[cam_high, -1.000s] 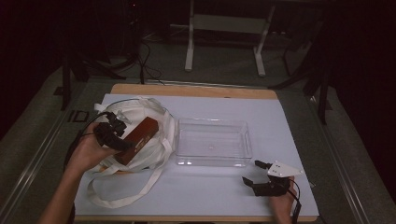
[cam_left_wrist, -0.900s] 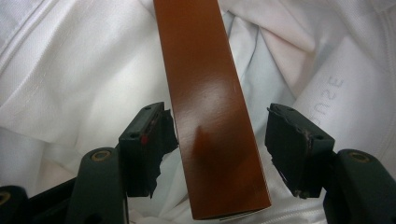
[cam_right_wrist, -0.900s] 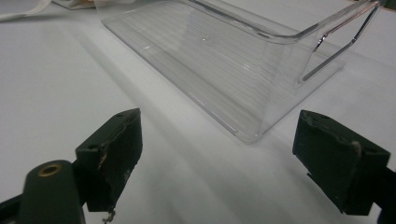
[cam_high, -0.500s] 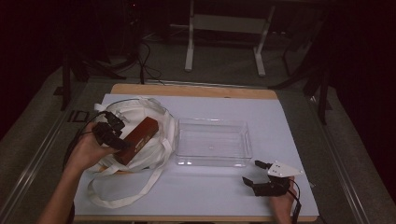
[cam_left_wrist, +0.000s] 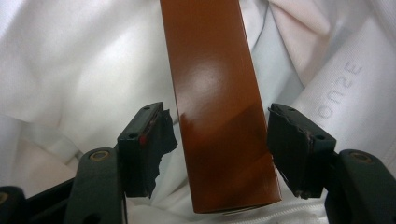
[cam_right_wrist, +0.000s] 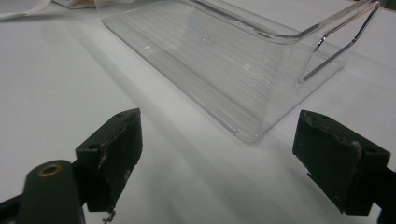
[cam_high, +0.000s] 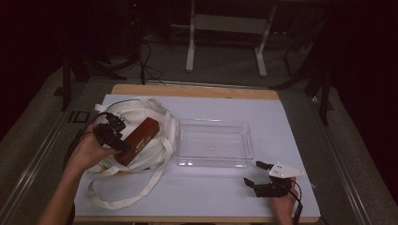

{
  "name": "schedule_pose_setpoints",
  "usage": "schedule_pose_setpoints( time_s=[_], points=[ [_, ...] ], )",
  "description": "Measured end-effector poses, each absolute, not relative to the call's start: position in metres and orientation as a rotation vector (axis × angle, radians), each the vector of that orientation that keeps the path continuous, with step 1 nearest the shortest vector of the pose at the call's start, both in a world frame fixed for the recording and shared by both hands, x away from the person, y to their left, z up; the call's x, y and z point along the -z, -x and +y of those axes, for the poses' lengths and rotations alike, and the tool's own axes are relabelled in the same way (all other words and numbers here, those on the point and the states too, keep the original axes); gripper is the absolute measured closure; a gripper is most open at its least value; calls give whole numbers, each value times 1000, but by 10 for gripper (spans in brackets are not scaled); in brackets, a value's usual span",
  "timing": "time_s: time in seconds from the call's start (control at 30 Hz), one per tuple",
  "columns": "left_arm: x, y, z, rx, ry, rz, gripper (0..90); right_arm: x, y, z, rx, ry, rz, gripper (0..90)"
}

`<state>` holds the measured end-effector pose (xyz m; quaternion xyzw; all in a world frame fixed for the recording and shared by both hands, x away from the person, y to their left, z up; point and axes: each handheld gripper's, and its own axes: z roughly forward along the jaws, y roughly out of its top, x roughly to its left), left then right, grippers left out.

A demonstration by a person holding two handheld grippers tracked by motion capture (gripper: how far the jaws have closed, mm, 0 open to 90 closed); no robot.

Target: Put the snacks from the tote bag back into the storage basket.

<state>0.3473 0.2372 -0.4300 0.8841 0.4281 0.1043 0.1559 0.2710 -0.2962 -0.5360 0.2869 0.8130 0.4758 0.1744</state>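
A long brown box [cam_high: 141, 135] lies slanted on a white cloth tote bag [cam_high: 157, 112] at the table's left. My left gripper [cam_high: 123, 144] is at the box's near end. In the left gripper view it is open [cam_left_wrist: 217, 135], with one jaw on each side of the box [cam_left_wrist: 219, 93] and a small gap at both sides; white bag cloth [cam_left_wrist: 70, 60] lies underneath. My right gripper [cam_high: 252, 172] rests open near the table's front right, nothing between its jaws [cam_right_wrist: 219, 149]. It faces the near corner of a clear plastic tray [cam_right_wrist: 261, 60].
The clear tray [cam_high: 212, 123] stands empty in the middle of the white-covered table [cam_high: 211, 197]. The bag's loose handles [cam_high: 117, 197] trail toward the front left edge. Beyond the table are a dark floor, cables and a stand's legs [cam_high: 190, 51].
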Motion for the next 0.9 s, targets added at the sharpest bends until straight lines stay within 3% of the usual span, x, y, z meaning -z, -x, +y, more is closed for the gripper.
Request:
schedule_pose_setpoints(
  time_s=[0.9],
  points=[
    [444, -350, 235, -169, -2585, 1307, 342, 536, -271, -296, -1343, -809, 2307, 158]
  ],
)
